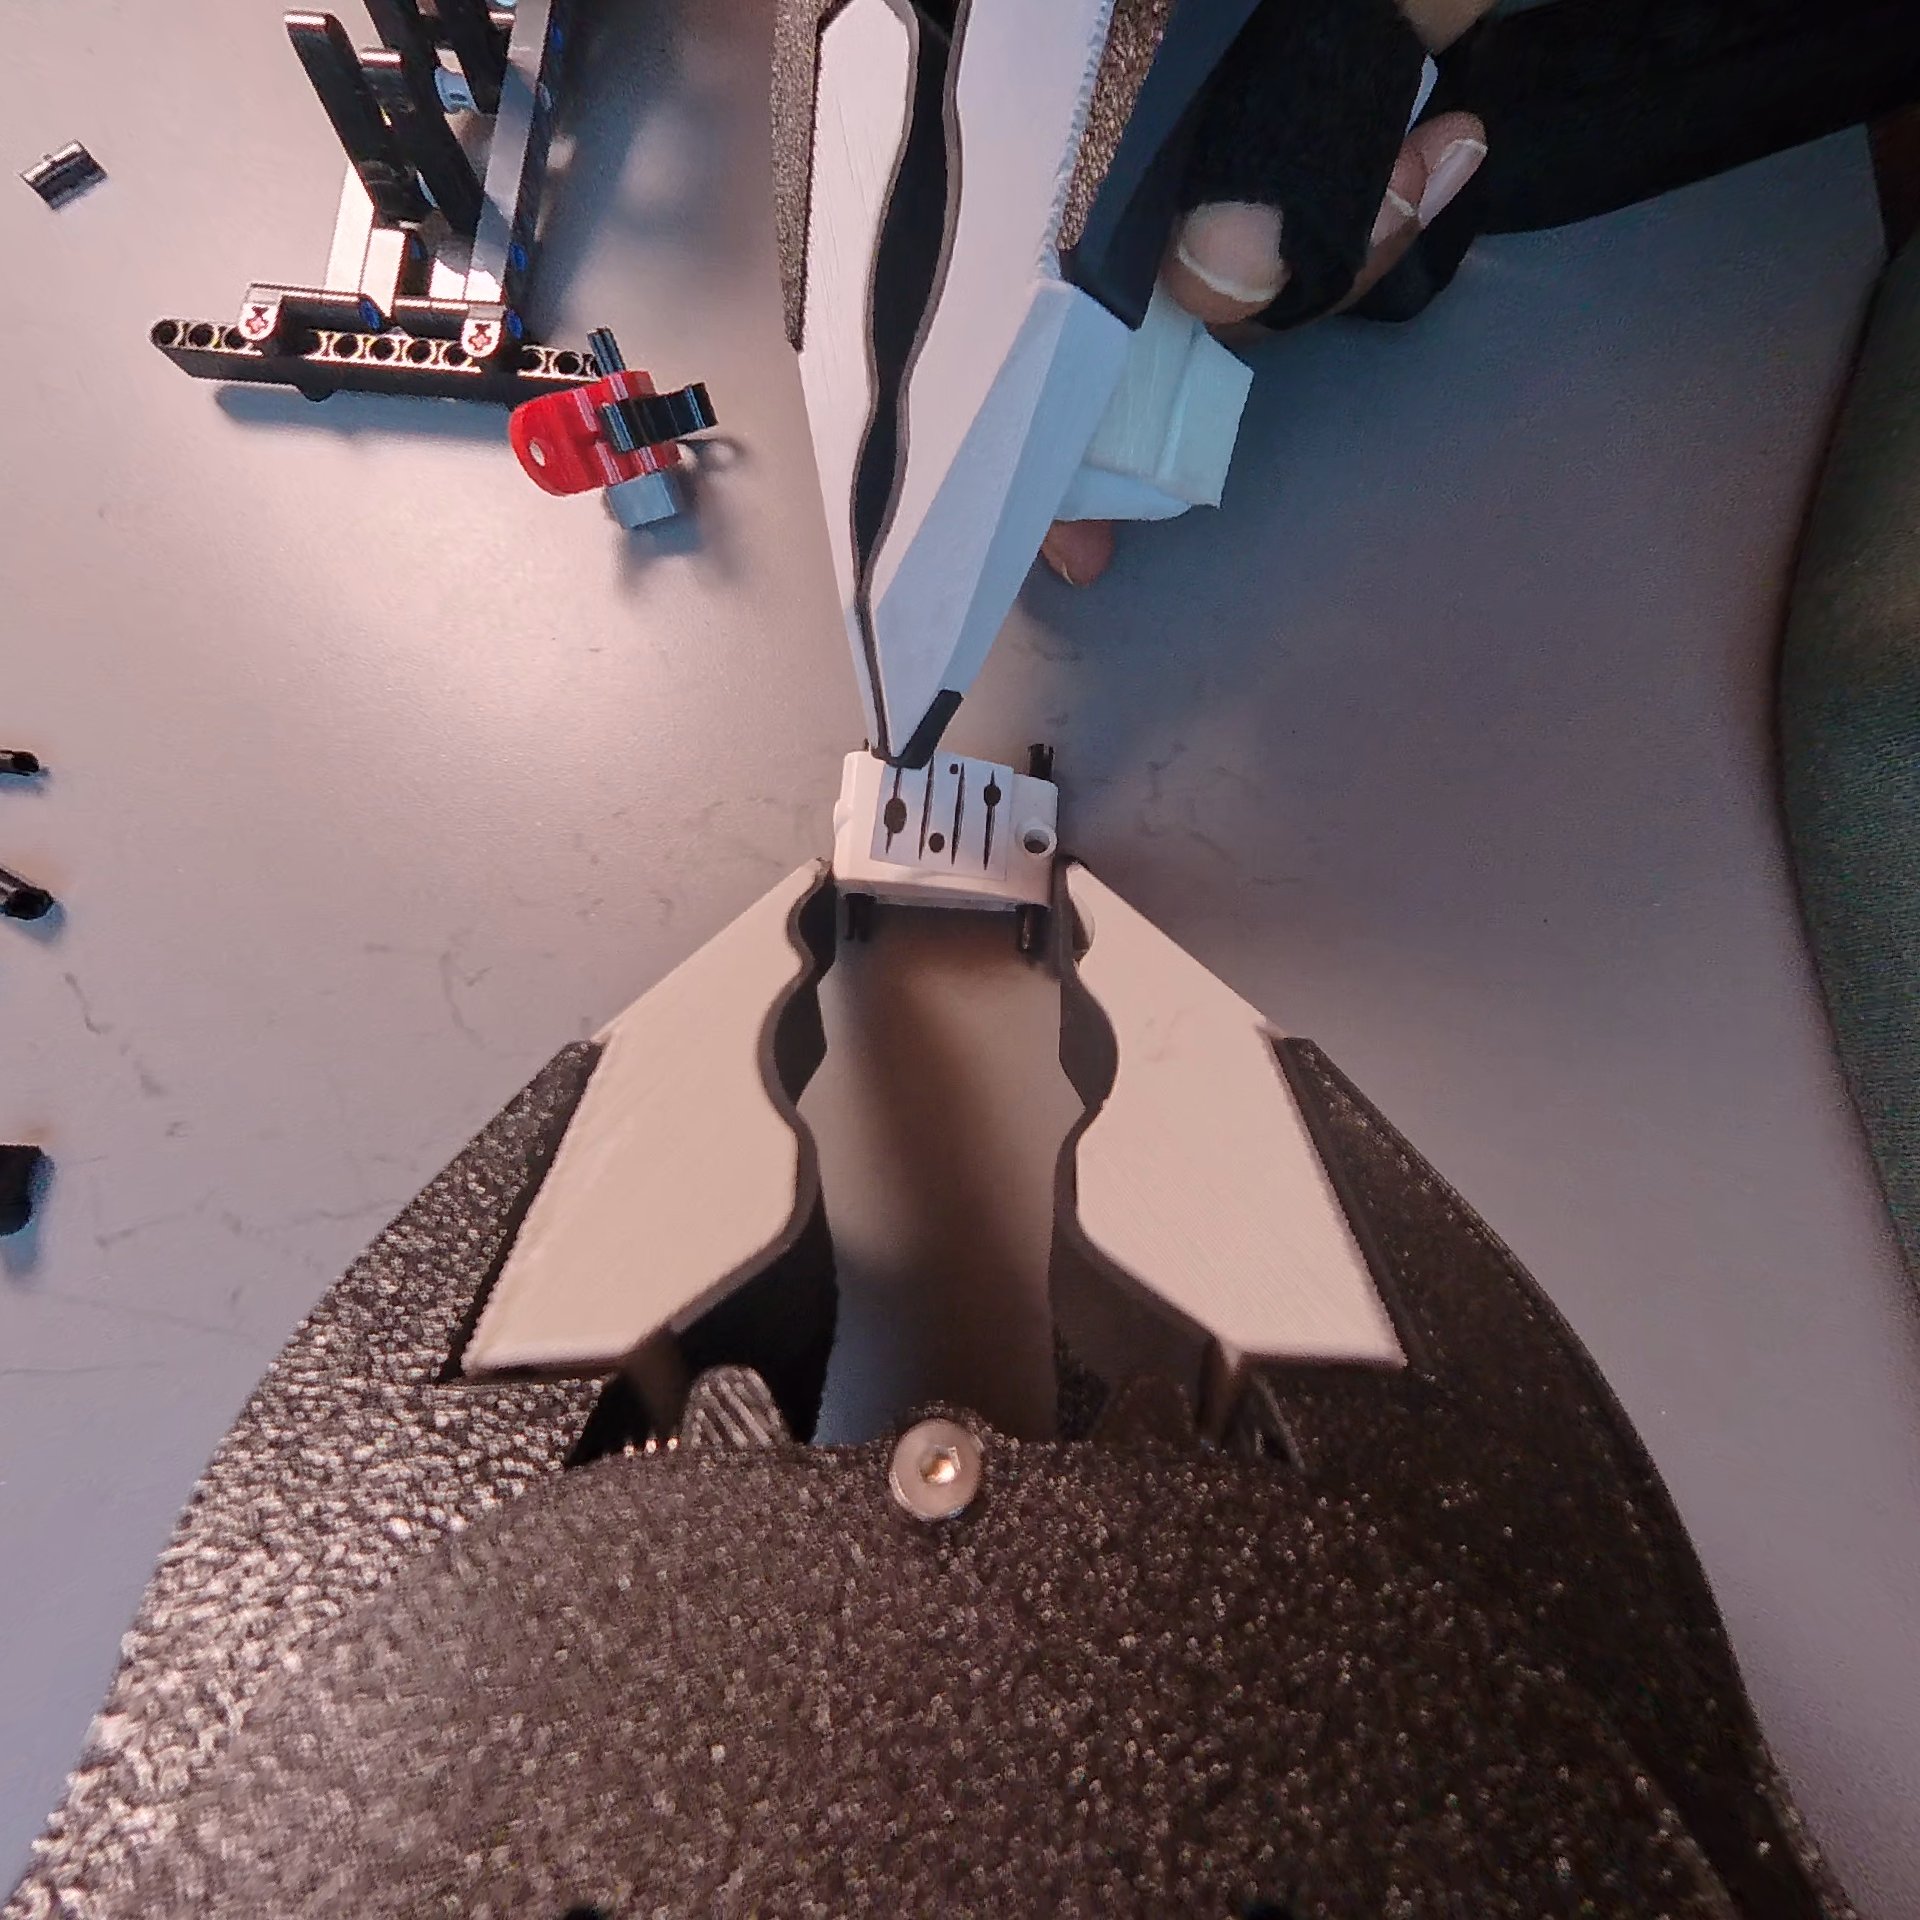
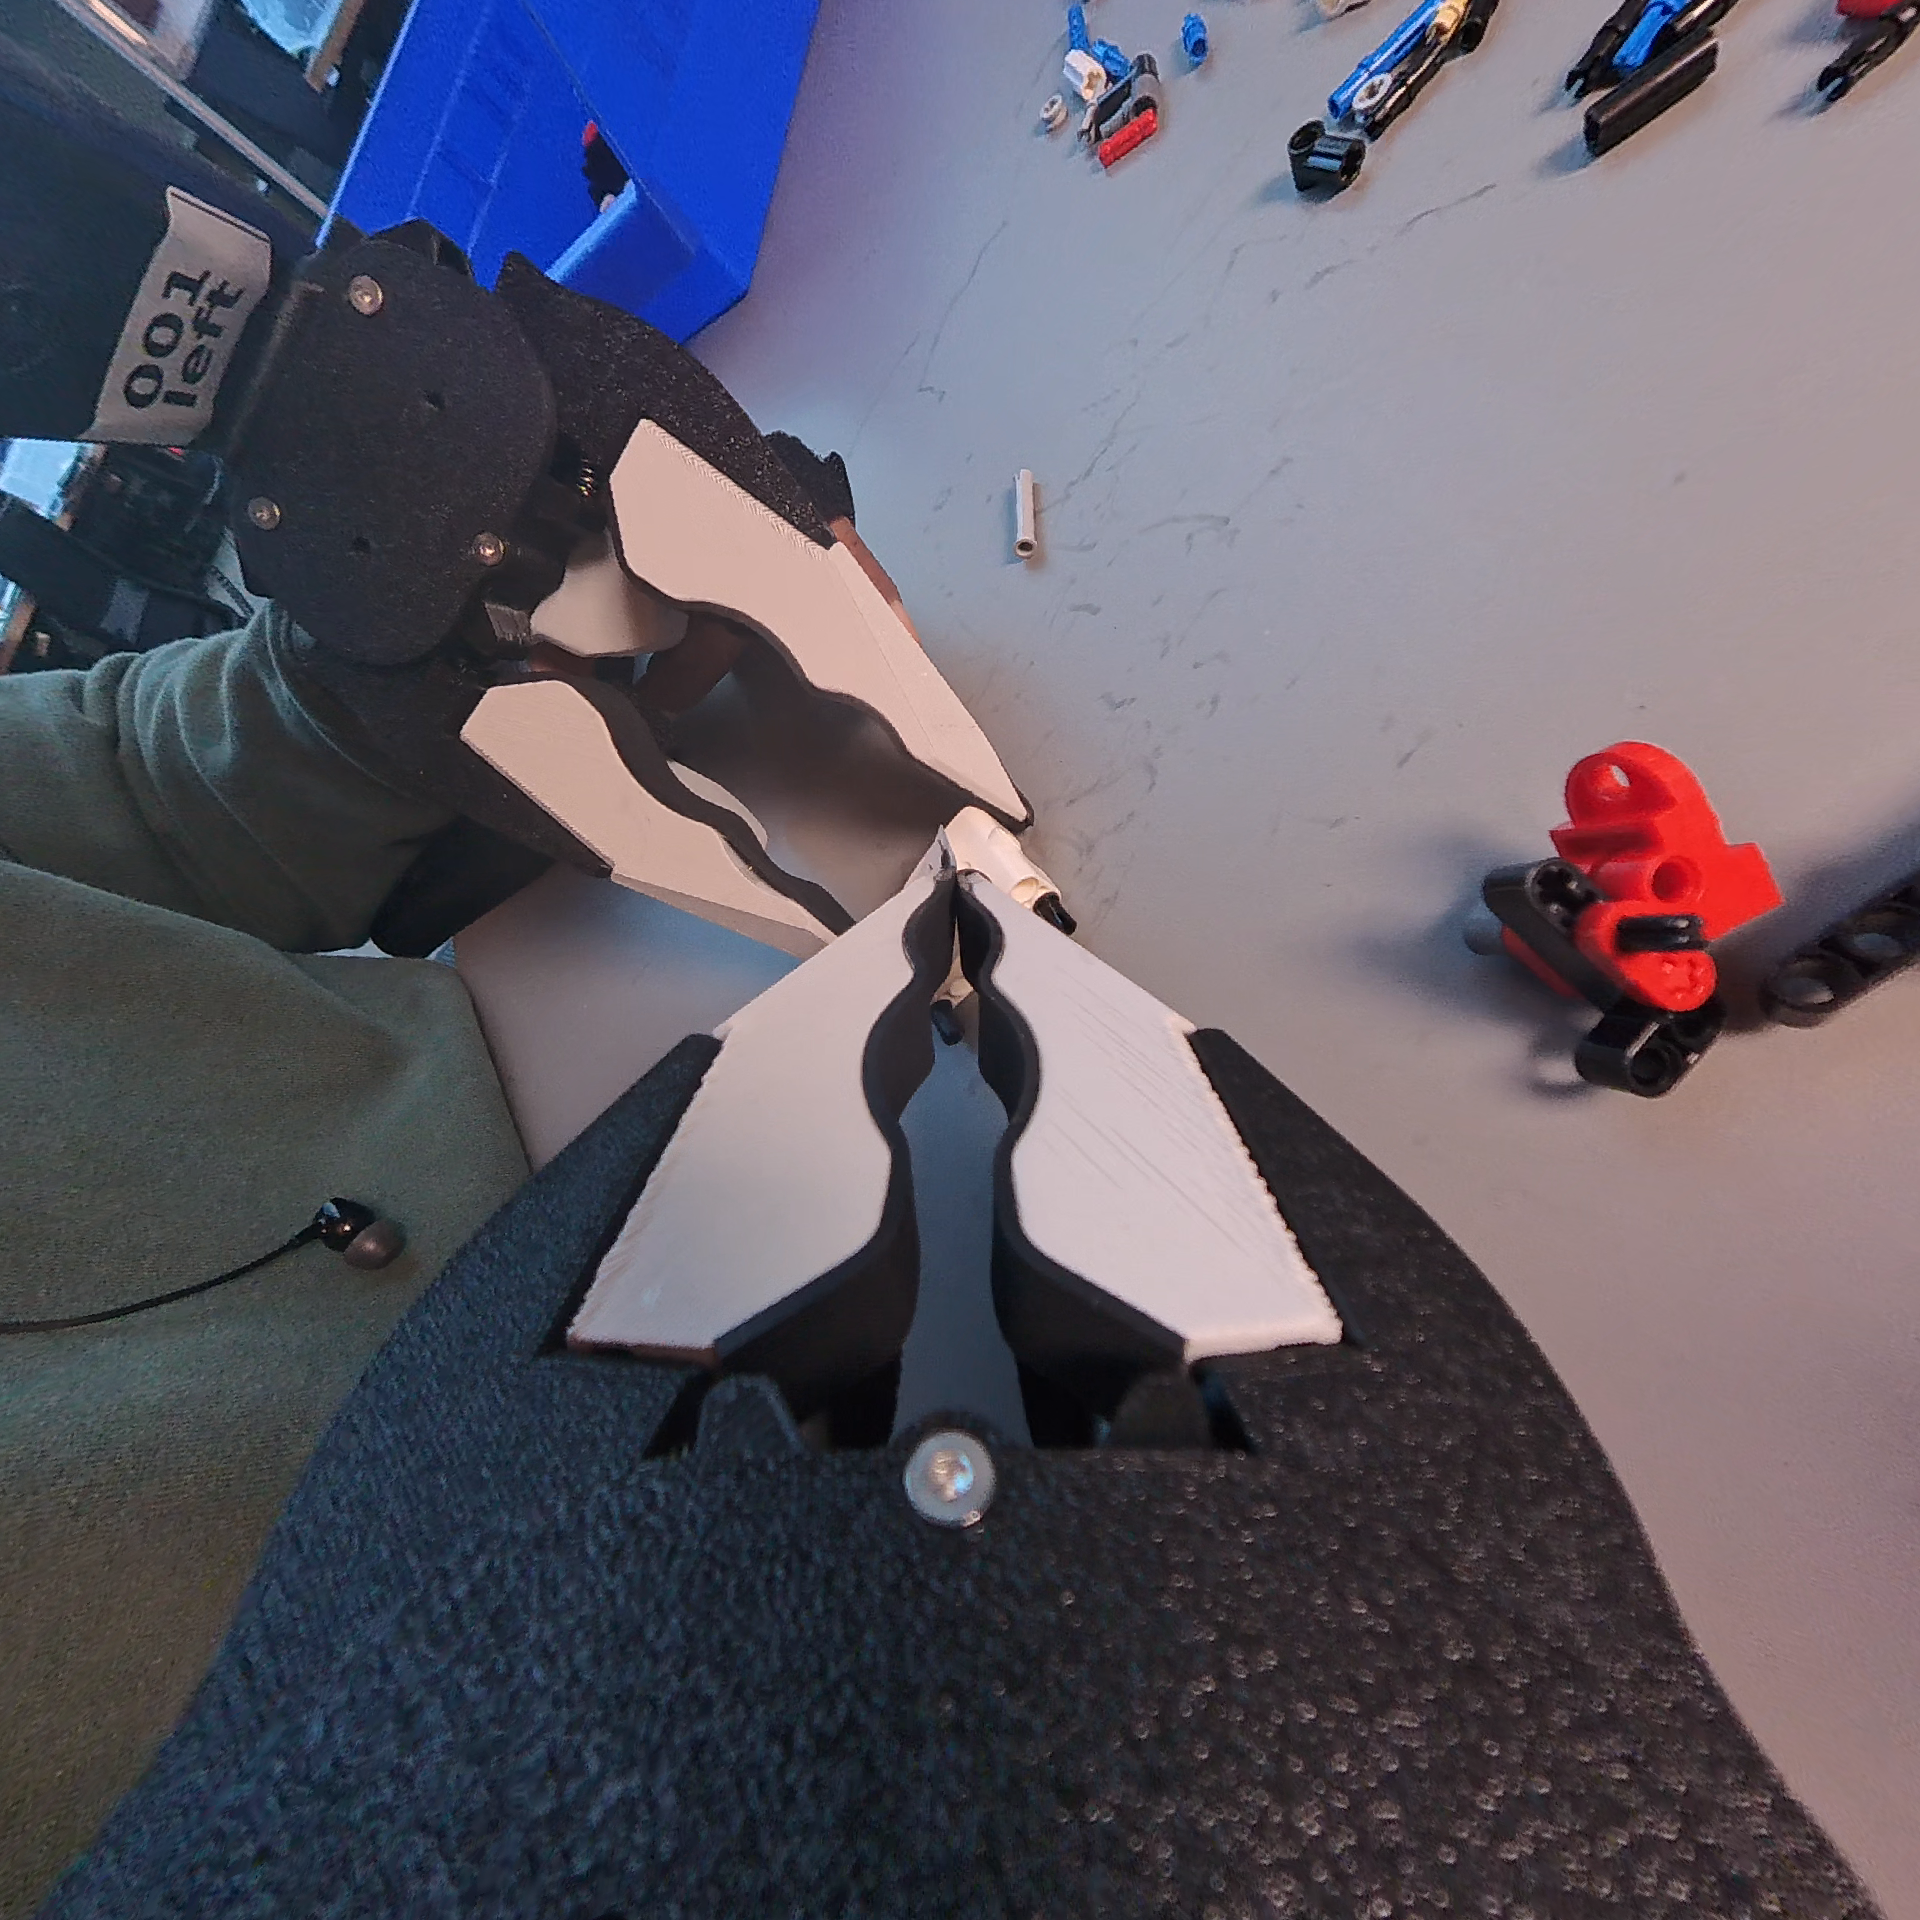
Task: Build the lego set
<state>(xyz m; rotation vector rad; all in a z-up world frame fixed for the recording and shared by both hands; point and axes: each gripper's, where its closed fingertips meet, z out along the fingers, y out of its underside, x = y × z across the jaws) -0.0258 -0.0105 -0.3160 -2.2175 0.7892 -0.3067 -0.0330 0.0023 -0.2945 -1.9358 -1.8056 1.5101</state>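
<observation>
Table is grey and mostly bare near the work, so anything dropped can skid or bounce off the near edge toward the person's green sleeve.

Black frame assembly stands well apart at far left in the left wrist view. No collision risk there unless an arm swings wide.

Left gripper is clamped on the white block, one finger on each side, with the block held just at the fingertips. That's a shallow bite. A sideways load could pivot the block out.

Right gripper comes in from above, fingers nearly together at the tips, which touch the block's top corner. Cannot tell whether it pinches a small part or just presses. If it pushes off-axis, the block twists in the left grip.

Red-and-black subassembly lies loose on the table, near but clear of both grippers. A slip to that side could knock it.

Black pins stick out of the block at its corners. Judging by the task, they are the mating points. Misaligned force could bend or pop one.

Grey tube lies alone on the table and could roll if bumped.

Main risk: too much downward push on a tip-only hold.
</observation>
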